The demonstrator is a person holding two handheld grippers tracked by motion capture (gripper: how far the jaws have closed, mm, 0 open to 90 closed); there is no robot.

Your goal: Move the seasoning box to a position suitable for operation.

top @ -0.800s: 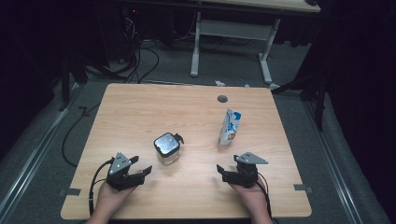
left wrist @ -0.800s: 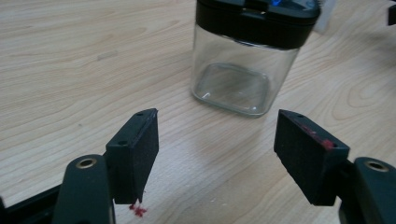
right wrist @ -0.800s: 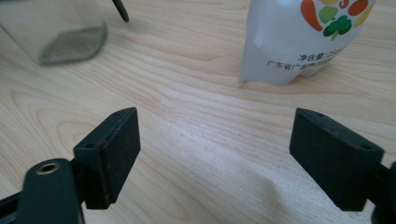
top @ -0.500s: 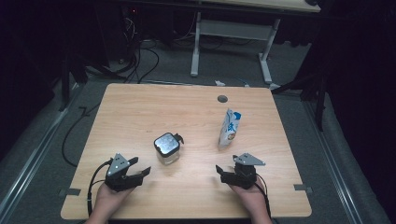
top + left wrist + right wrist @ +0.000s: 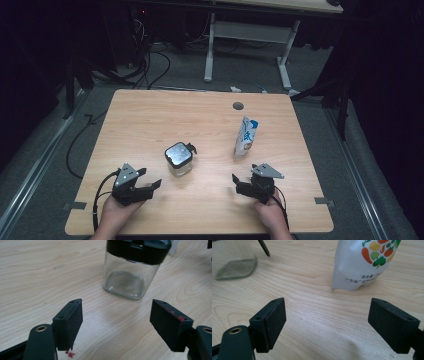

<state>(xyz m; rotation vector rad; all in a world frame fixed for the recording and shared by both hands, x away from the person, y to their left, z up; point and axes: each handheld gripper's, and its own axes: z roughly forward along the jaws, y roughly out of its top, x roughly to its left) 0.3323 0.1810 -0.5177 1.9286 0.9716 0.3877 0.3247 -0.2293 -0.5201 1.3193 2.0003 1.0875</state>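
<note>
Resting near the table's (image 5: pixel 150 115) front edge, the left gripper (image 5: pixel 152 186) has its jaws spread wide with nothing between them, and the right gripper (image 5: pixel 239 181) is just as wide and just as empty. Between and a little beyond them stands a clear square jar (image 5: pixel 178 159) with a black lid, upright, nearer the left gripper; the left gripper view shows it just ahead of the jaws, not touching them. A white pouch (image 5: pixel 245 137) printed with vegetables stands upright beyond the right gripper, apart from its jaws.
</note>
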